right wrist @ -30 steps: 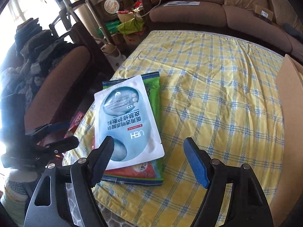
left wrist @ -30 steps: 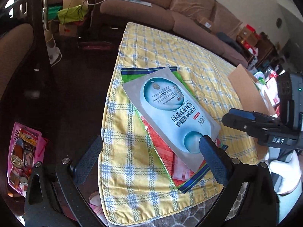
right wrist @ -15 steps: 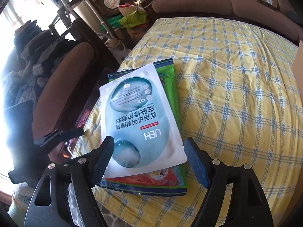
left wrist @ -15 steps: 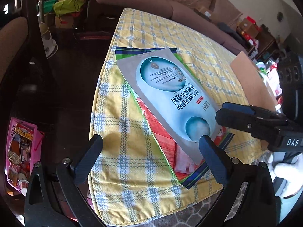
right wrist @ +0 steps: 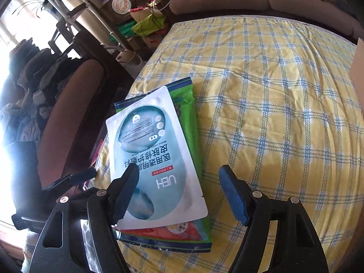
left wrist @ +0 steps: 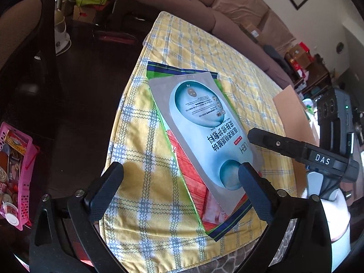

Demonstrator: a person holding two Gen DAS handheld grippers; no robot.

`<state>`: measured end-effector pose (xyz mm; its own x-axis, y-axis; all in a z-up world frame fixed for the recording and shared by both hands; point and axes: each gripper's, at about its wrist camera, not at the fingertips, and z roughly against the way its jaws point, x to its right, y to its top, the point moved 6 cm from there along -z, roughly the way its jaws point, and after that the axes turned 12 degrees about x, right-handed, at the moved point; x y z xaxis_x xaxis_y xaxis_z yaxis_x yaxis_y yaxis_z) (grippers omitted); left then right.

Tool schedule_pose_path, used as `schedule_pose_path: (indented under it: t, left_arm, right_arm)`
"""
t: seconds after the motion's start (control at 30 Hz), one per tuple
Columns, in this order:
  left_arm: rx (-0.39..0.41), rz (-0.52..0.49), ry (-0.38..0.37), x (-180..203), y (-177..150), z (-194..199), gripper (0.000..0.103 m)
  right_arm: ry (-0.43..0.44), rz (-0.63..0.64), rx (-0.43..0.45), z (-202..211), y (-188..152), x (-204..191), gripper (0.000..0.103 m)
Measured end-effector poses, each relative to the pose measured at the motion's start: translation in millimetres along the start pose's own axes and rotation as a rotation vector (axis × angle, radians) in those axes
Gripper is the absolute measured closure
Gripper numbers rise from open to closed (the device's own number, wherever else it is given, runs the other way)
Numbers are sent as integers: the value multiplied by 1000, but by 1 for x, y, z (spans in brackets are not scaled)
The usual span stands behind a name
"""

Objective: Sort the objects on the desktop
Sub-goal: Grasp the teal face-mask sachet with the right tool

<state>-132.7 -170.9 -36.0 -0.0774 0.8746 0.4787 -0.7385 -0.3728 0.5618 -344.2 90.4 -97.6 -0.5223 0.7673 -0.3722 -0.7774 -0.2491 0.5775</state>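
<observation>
Sorting looks barely begun: the face-mask sachet (right wrist: 152,159) lies on the green snack bag (right wrist: 193,122); both the right gripper (right wrist: 177,193), jaws just narrowing, and the left gripper (left wrist: 179,179) are unclenched and empty.

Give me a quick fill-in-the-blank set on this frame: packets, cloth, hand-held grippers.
1. The pale blue and white face-mask sachet lies on top of a ____ snack packet.
2. Both packets rest on a yellow and blue ____ tablecloth.
3. The right hand-held gripper has its jaws ____, with the sachet's near end between them, unpressed.
4. The left hand-held gripper is ____ too, holding nothing.

Missing words: green; checked; open; open
</observation>
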Motion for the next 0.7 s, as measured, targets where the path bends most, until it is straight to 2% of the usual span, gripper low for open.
schedule_pose_path:
  t: [0.1, 0.47, 0.57, 0.67, 0.7]
  left_arm:
    - [-5, 24, -30, 3, 0, -2, 3]
    - [-6, 25, -26, 1, -2, -2, 3]
    - [-11, 31, -45, 3, -3, -2, 4]
    - [-10, 37, -52, 2, -5, 0, 11]
    - [-9, 42, -62, 2, -5, 1, 20]
  right_arm:
    - [71, -44, 4, -1, -2, -3, 38]
    - [175, -110, -14, 20, -22, -20, 39]
    - [208, -116, -22, 24, -27, -30, 39]
    - [222, -143, -36, 16, -29, -33, 39]
    - [233, -164, -36, 13, -29, -32, 39]
